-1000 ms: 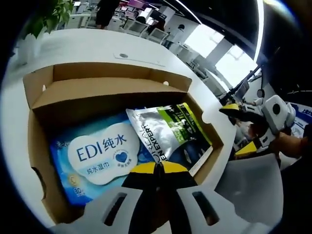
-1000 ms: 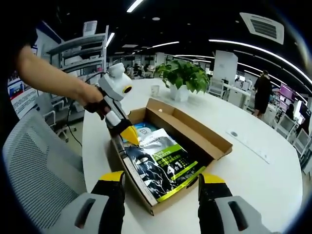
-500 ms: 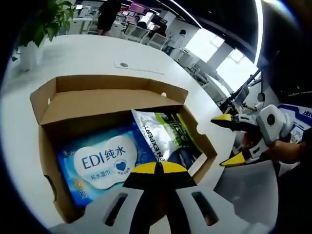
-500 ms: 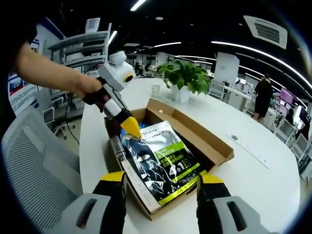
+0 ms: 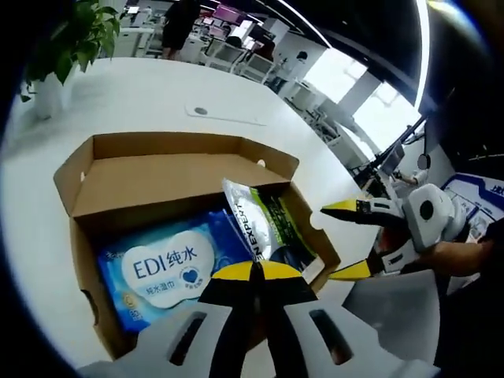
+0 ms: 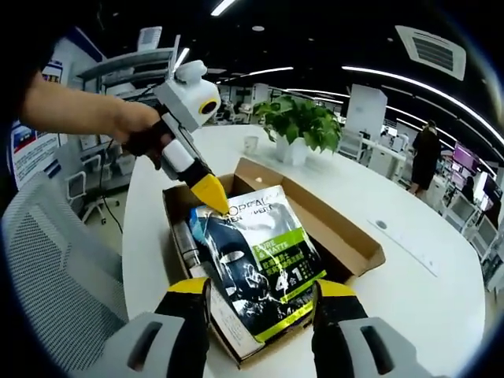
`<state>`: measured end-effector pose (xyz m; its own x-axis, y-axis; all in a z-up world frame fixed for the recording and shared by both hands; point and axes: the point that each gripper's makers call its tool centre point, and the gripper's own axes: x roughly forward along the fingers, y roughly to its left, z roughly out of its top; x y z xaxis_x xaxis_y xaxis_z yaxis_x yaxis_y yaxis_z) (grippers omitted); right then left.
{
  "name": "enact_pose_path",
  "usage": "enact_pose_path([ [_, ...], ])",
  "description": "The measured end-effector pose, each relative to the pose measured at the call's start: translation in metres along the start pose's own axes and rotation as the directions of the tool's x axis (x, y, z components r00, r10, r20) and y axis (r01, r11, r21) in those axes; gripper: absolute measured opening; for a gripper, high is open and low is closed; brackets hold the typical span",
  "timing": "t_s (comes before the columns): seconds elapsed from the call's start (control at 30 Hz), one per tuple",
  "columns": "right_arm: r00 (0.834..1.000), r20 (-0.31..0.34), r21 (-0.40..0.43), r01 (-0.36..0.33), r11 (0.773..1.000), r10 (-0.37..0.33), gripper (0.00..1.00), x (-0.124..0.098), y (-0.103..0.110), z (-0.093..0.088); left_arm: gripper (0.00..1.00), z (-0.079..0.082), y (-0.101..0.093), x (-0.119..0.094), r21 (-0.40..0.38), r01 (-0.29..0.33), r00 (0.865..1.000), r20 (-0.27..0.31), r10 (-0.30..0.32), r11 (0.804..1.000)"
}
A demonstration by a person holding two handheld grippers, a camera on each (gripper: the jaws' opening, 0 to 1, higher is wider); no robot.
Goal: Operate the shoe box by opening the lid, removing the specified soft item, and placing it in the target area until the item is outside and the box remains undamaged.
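The brown cardboard shoe box (image 5: 157, 146) (image 6: 340, 228) lies open on the white table, its lid flap folded back. Inside it, a blue EDI wipes pack (image 5: 157, 264) lies flat. A silver, green and black soft pouch (image 5: 264, 224) (image 6: 260, 252) stands tilted up out of the box. My left gripper (image 5: 252, 273) (image 6: 214, 201) is shut on the pouch's upper edge. Near the box's end my right gripper (image 6: 260, 290) (image 5: 347, 240) hovers open, with nothing between its yellow-tipped jaws.
The round white table (image 5: 142, 94) (image 6: 425, 291) has bare surface around the box. A potted plant (image 5: 71, 35) (image 6: 298, 122) stands at its far side. A grey mesh chair (image 6: 55, 260) (image 5: 394, 315) sits by the table edge. A person's hand holds the left gripper.
My left gripper has risen with the pouch, which has tipped from lying flat in the box to standing up out of it. The right gripper has stayed open.
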<state>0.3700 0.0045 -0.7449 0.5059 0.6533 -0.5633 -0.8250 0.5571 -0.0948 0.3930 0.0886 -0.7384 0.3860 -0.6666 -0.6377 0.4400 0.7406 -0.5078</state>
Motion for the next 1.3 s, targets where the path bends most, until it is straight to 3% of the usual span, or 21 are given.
enact_pose_path([
  [0.37, 1.0, -0.021, 0.018, 0.001, 1.0, -0.001, 0.46, 0.016, 0.005, -0.002, 0.0, 0.011, -0.016, -0.004, 0.036, -0.001, 1.0, -0.008, 0.001, 0.999],
  [0.73, 0.998, -0.049, 0.034, 0.046, 0.998, -0.044, 0.41, 0.033, 0.009, -0.007, 0.0, 0.011, -0.016, -0.003, 0.024, -0.024, 0.999, -0.021, 0.024, 0.999],
  [0.87, 0.998, -0.062, 0.025, 0.023, 0.999, -0.022, 0.4, 0.036, 0.015, -0.008, 0.0, 0.013, -0.016, -0.004, 0.011, -0.027, 0.999, -0.017, 0.028, 1.0],
  [1.3, 0.998, -0.057, 0.017, 0.016, 1.0, -0.015, 0.16, 0.033, 0.017, -0.008, 0.0, 0.007, -0.014, -0.004, 0.008, -0.049, 0.999, -0.017, 0.049, 0.999],
])
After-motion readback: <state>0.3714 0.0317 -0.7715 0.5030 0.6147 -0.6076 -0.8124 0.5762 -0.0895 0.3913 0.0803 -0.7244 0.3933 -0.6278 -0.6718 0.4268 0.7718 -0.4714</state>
